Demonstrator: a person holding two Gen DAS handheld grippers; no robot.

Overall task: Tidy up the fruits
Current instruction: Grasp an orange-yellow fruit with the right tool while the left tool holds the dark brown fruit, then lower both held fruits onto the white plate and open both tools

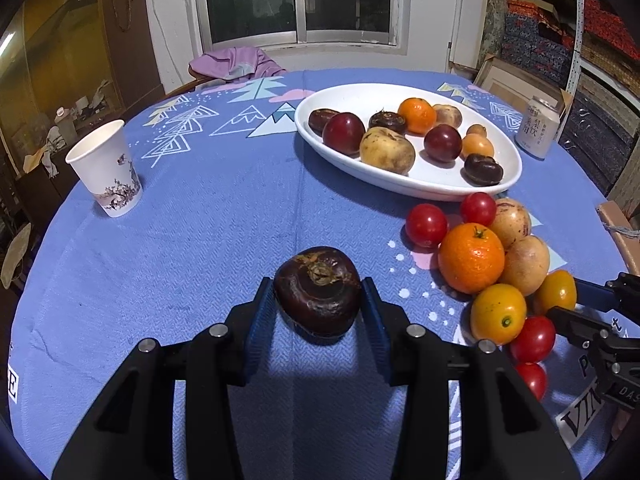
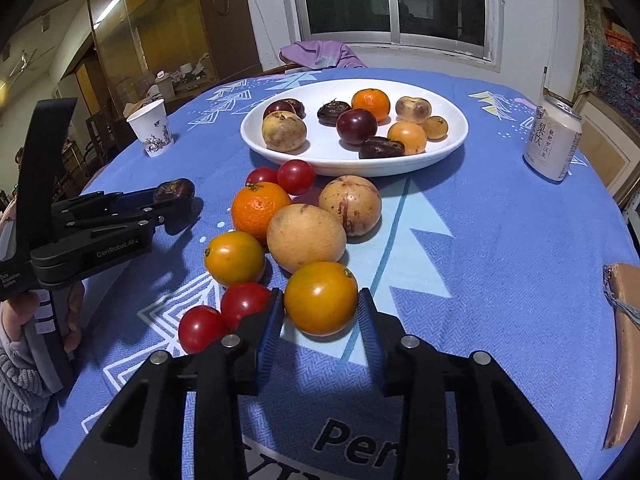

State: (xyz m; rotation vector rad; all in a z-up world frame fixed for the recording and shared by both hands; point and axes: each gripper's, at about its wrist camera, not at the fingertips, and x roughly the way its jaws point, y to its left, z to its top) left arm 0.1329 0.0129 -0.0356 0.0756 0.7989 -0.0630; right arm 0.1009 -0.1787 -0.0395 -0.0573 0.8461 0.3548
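Observation:
My left gripper [image 1: 318, 294] is shut on a dark brown water chestnut [image 1: 318, 290], which also shows in the right wrist view [image 2: 175, 190], low over the blue cloth. My right gripper [image 2: 320, 308] is shut on a yellow tomato [image 2: 321, 297], resting on the cloth. A white oval plate [image 1: 360, 98] at the far side holds several fruits. A loose pile lies in front of it: an orange [image 2: 260, 208], two tan passion fruits [image 2: 306, 238], another yellow tomato [image 2: 234, 258] and several red cherry tomatoes [image 2: 244, 304].
A paper cup [image 1: 106, 168] stands at the left. A white drink can [image 2: 554, 138] stands at the right beside the plate. A brown object [image 2: 624, 344] lies at the table's right edge. Purple clothing [image 1: 236, 62] hangs at the far edge.

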